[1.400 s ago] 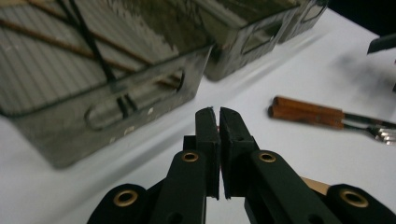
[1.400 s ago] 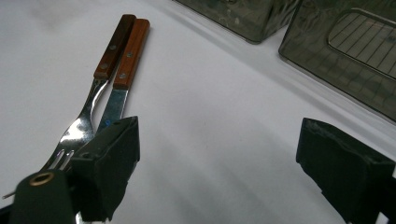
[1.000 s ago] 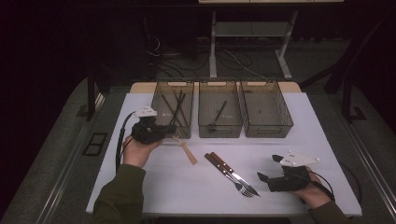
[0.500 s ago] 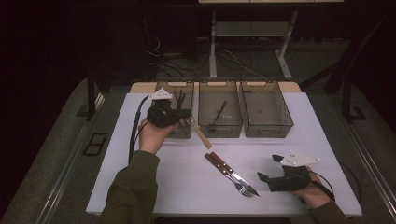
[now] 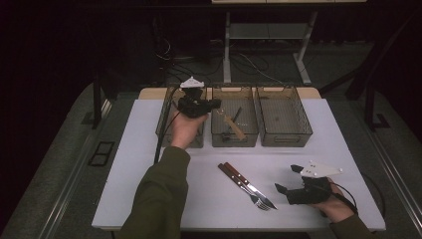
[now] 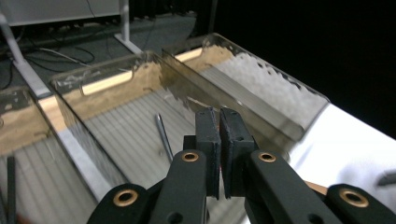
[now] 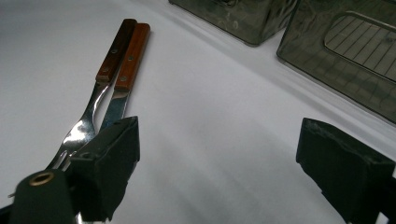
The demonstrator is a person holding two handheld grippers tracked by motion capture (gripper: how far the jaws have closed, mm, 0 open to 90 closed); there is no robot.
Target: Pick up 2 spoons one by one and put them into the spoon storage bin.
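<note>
Wooden utensil (image 5: 234,125), pale and flat, hangs slanted over the middle bin (image 5: 234,143), one end pinched in the left gripper (image 5: 215,104), whose jaws are closed tight on it in the left gripper view, with a bit of its wood showing at the lower right (image 6: 317,187). It is not yet let go, so this piece is carried to its bin but not dropped in. A dark utensil (image 5: 237,115) already lies on the ribbed floor of that bin, and a dark stick (image 6: 9,179) lies in the left bin (image 5: 164,117). I can make out nothing in the right bin (image 5: 284,141). Still to sort, by my reading: the fork (image 7: 88,119) and knife (image 7: 126,74), side by side on the white table (image 5: 149,199), wooden handles touching. The right gripper (image 5: 288,178) rests on the table just beside their metal ends, jaws spread wide and holding nothing
</note>
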